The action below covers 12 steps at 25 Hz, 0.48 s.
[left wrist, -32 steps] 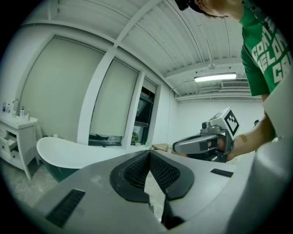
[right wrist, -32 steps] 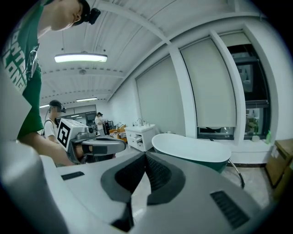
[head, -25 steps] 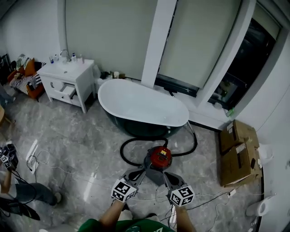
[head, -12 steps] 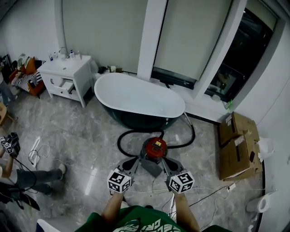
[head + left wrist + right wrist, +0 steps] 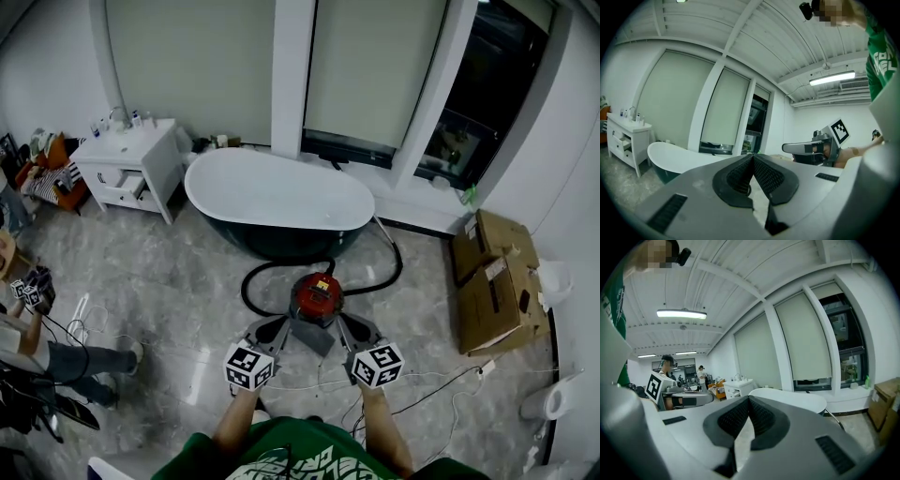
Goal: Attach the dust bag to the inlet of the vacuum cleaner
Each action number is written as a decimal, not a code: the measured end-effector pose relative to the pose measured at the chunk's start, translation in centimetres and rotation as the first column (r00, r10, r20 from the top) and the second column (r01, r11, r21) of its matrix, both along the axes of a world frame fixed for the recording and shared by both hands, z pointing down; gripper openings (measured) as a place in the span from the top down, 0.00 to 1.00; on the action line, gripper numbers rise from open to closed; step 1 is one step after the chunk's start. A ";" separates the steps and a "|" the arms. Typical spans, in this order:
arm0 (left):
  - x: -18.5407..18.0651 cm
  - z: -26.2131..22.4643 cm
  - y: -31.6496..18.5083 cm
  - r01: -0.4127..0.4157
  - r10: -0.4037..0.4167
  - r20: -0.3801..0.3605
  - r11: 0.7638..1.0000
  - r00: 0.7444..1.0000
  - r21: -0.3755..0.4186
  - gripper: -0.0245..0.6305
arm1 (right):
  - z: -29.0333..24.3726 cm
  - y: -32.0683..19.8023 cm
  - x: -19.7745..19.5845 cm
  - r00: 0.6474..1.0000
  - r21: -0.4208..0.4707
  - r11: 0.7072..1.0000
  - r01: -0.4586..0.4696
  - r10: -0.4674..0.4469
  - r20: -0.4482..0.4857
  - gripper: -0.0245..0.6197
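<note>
The red vacuum cleaner (image 5: pixel 316 298) stands on the floor in front of the bathtub, with its black hose (image 5: pixel 251 283) looped round it. A flat grey piece (image 5: pixel 312 337) lies just before it; I cannot tell whether it is the dust bag. My left gripper (image 5: pixel 279 324) (image 5: pixel 752 155) hangs to the left of that piece, held level, its jaws shut with nothing between them. To the right of the piece is my right gripper (image 5: pixel 345 322) (image 5: pixel 749 398), also shut and empty. Each gripper view shows the other gripper beside it.
A white bathtub (image 5: pixel 279 202) stands behind the vacuum and a white vanity (image 5: pixel 127 164) at the far left. Cardboard boxes (image 5: pixel 497 281) are stacked at the right wall. Thin cables (image 5: pixel 431 389) trail over the floor. A person (image 5: pixel 37 352) crouches at the left edge.
Both grippers have risen in the head view and kept their places either side of the grey piece. The whole scene has shifted up and left. Both pairs of jaws stay shut.
</note>
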State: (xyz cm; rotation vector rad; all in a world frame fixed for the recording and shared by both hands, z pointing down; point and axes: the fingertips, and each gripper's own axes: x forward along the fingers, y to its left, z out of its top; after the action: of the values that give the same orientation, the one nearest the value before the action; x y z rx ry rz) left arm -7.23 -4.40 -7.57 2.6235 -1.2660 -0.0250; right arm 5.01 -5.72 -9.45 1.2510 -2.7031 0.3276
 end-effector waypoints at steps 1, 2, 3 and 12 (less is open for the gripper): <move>0.2 -0.1 0.0 -0.003 0.003 0.001 1.000 1.000 0.002 0.96 | 0.0 0.1 0.2 1.000 0.001 1.000 -0.004 0.004 0.003 0.95; 0.4 -0.1 0.1 -0.006 0.006 0.002 1.000 1.000 0.004 0.96 | 0.0 0.1 0.4 1.000 0.001 1.000 -0.008 0.008 0.006 0.95; 0.6 -0.1 0.2 -0.009 0.009 0.003 1.000 1.000 0.004 0.96 | 0.1 0.3 0.6 1.000 0.001 1.000 -0.011 0.011 0.008 0.95; 0.6 0.2 0.9 -0.021 0.021 -0.001 1.000 1.000 -0.003 0.96 | 0.9 1.5 0.0 1.000 -0.006 1.000 -0.010 0.010 -0.006 0.95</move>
State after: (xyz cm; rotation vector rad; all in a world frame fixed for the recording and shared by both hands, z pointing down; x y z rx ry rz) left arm -6.60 -3.47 -7.35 2.6342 -1.2373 -0.0205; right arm 4.97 -4.20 -8.59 1.2619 -2.6902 0.3325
